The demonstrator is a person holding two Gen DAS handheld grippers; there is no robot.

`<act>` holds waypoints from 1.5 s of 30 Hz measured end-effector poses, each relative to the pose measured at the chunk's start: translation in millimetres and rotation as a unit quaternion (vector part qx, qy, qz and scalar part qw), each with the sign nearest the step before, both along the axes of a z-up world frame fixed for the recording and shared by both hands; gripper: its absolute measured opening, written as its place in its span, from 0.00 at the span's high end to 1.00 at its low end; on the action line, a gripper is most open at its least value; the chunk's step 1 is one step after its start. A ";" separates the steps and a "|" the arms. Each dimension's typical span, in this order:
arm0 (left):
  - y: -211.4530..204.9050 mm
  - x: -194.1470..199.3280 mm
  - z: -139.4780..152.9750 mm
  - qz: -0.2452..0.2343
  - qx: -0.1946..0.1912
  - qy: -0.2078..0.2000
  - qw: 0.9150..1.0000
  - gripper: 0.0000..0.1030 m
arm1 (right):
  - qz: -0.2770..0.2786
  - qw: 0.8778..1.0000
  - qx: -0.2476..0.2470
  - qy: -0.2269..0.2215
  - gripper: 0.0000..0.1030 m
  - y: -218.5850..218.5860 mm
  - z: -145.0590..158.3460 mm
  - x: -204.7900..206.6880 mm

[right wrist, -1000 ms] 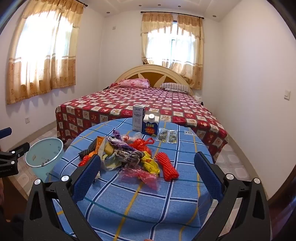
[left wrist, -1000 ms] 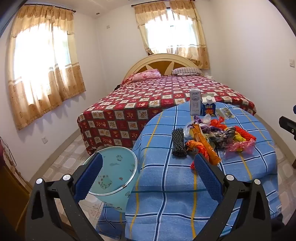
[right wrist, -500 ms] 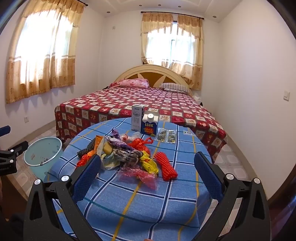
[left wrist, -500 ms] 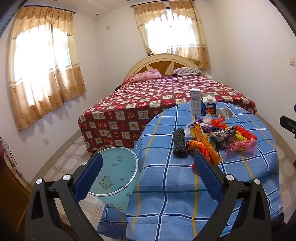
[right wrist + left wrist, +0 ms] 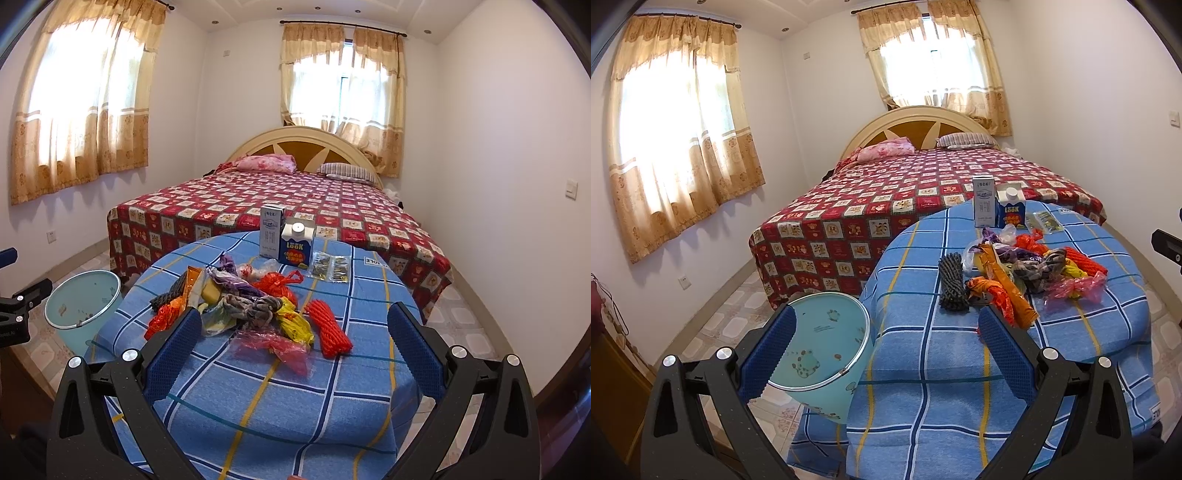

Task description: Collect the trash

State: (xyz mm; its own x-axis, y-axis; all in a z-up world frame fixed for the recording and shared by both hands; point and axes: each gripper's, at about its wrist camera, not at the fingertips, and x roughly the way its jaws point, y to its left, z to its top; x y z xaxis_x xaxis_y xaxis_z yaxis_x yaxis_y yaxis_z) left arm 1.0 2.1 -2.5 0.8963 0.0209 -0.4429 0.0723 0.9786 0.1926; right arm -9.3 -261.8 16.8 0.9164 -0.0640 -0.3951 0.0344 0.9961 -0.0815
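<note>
In the left wrist view the pale turquoise plastic bin [image 5: 827, 343] has drifted slightly right between the jaws, its rim nearer the blue checked tablecloth [image 5: 923, 354]. In the right view the heap of coloured wrappers [image 5: 255, 306] seems marginally nearer the jaws.

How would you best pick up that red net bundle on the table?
Grip the red net bundle across its narrow middle, coming from above with the right gripper, open and nearest. It lies flat, long and slim, apart from the pile.

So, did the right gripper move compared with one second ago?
Yes, slightly. In its own view the milk cartons and the bed's headboard sit a little lower than before, so the right gripper tilted or rose slightly.
</note>
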 end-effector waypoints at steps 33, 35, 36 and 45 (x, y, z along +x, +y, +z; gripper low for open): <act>1.9 2.9 -2.1 0.003 0.003 0.000 1.000 0.06 | -0.003 1.000 0.001 0.001 0.05 -4.2 -6.4 3.5; 2.0 3.5 -2.5 0.003 0.004 0.000 1.000 0.06 | -0.003 1.000 0.001 0.002 0.05 -4.4 -6.5 3.6; 2.1 3.0 -2.1 0.003 0.003 0.000 1.000 0.06 | -0.003 1.000 0.001 0.002 0.05 -4.2 -6.4 3.6; 2.2 3.0 -2.5 0.003 0.003 0.000 1.000 0.06 | -0.004 1.000 0.000 0.002 0.05 -3.5 -6.6 3.9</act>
